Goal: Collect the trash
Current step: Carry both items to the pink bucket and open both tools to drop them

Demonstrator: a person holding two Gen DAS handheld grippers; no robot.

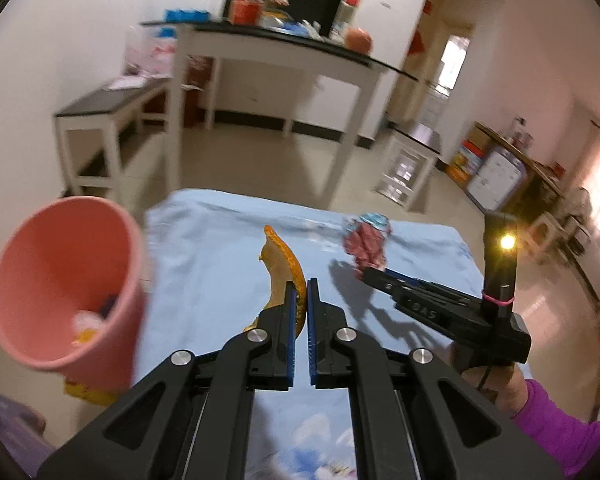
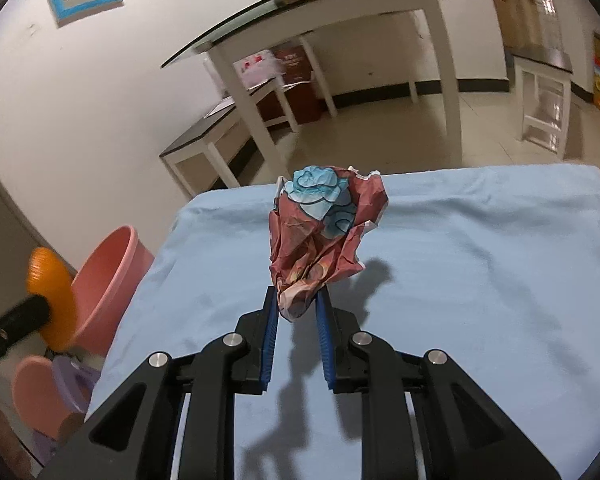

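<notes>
My left gripper is shut on an orange fruit peel and holds it above the blue cloth. A pink bin stands at the left, off the cloth's edge, with some scraps inside. My right gripper is shut on a crumpled red and blue paper wrapper, lifted above the blue cloth. In the left wrist view the right gripper holds the wrapper at the right. In the right wrist view the peel and the pink bin show at the left.
White tables with dark tops stand behind the cloth, cluttered with boxes and bags. A low bench is at the left and a small stool at the right. Pink and purple stools sit below the bin.
</notes>
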